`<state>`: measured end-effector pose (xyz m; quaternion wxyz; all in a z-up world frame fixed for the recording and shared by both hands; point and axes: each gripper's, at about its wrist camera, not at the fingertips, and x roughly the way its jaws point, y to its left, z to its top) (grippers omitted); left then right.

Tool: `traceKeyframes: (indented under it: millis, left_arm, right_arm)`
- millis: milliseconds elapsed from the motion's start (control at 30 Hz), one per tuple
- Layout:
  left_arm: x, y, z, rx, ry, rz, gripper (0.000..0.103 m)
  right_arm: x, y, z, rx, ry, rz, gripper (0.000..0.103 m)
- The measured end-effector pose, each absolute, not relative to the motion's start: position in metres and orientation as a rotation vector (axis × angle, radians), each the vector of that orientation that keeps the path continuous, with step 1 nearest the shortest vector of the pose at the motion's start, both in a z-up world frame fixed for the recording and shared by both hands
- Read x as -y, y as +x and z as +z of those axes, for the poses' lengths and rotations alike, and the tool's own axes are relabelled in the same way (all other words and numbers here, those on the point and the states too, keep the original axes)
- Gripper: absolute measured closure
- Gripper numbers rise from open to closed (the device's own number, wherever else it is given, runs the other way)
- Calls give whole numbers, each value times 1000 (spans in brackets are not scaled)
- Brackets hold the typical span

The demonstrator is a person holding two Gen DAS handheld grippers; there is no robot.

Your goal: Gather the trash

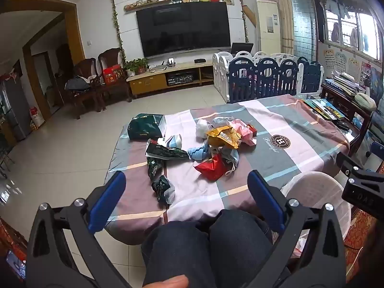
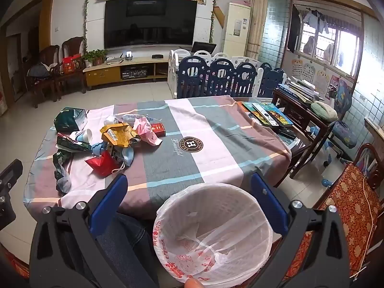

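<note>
A pile of trash lies on the cloth-covered table (image 1: pixel 300 129): a red wrapper (image 1: pixel 211 166), a yellow bag (image 1: pixel 222 135), a pink bag (image 1: pixel 242 129), dark green wrappers (image 1: pixel 165 152) and a dark green box (image 1: pixel 146 126). The pile also shows in the right wrist view, with the red wrapper (image 2: pixel 102 164) nearest. My left gripper (image 1: pixel 186 184) is open and empty, held above the table's near edge, short of the pile. My right gripper (image 2: pixel 189 189) is open and empty above a white bin (image 2: pixel 247 206) lined with a thin plastic bag, beside the table.
Books and remotes (image 2: pixel 266 114) lie on the table's far right edge. A dark wooden side table (image 2: pixel 309 110) and a red patterned chair (image 2: pixel 348 199) stand to the right. A navy and white playpen fence (image 1: pixel 266 76) stands behind the table. My knees (image 1: pixel 206 240) are below.
</note>
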<state>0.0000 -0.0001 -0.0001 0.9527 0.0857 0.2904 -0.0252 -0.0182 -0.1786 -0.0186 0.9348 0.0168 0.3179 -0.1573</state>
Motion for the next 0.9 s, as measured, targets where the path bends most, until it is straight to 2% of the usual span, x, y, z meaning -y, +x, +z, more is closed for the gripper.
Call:
traceKeyframes:
  millis: [900]
  left_arm:
    - [-4,11,-17,-625,179,-41,2]
  right_arm:
    - [179,-20,-19,-648,27,-329,3]
